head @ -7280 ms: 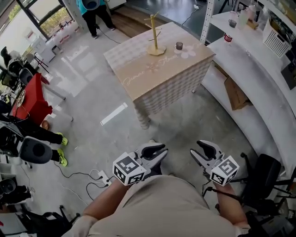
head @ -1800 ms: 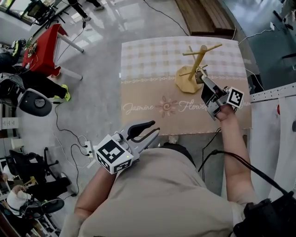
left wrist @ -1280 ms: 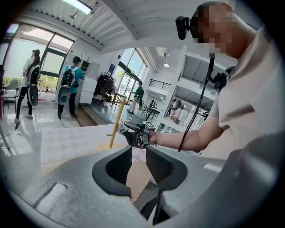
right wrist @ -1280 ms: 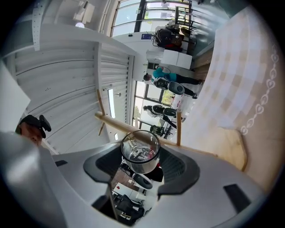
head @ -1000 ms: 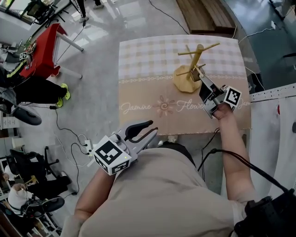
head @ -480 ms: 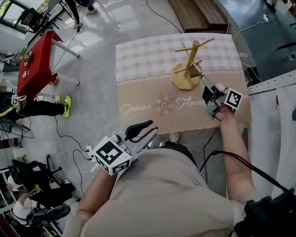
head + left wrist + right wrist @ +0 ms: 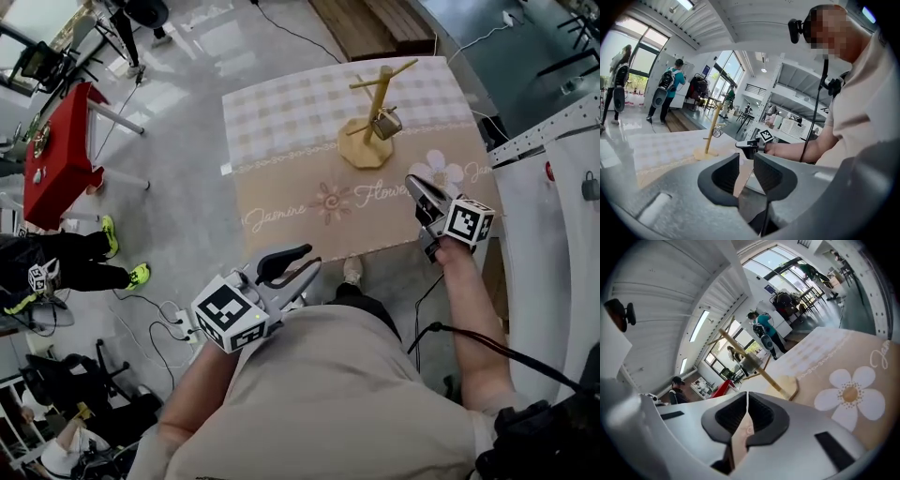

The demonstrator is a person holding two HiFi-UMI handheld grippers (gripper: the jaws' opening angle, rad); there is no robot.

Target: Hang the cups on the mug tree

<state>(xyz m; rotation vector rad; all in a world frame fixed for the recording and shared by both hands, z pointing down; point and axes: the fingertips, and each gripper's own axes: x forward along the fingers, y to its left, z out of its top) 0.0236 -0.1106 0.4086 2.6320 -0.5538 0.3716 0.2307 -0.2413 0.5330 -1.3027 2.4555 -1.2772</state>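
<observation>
A wooden mug tree [image 7: 375, 108] stands on the far half of the patterned table [image 7: 300, 187]. A small glass cup [image 7: 385, 123] hangs from one of its lower pegs. My right gripper [image 7: 416, 189] is shut and empty, over the table's near right part by the printed flower, well short of the tree. From the right gripper view the cup [image 7: 749, 363] hangs on the tilted tree [image 7: 761, 373] beyond my closed jaws [image 7: 747, 398]. My left gripper [image 7: 298, 263] is open and empty, close to my body and off the table. The left gripper view shows the tree [image 7: 711, 129] far ahead.
A white counter [image 7: 562, 178] runs along the right. A red table [image 7: 58, 141] stands at the left, with a person's legs [image 7: 75, 267] near it. Cables and a power strip [image 7: 183, 323] lie on the floor. A wooden platform [image 7: 375, 19] lies beyond the table.
The right gripper left the cup hanging on the peg, drew back toward the table's near edge, and its jaws closed. The left gripper stayed where it was.
</observation>
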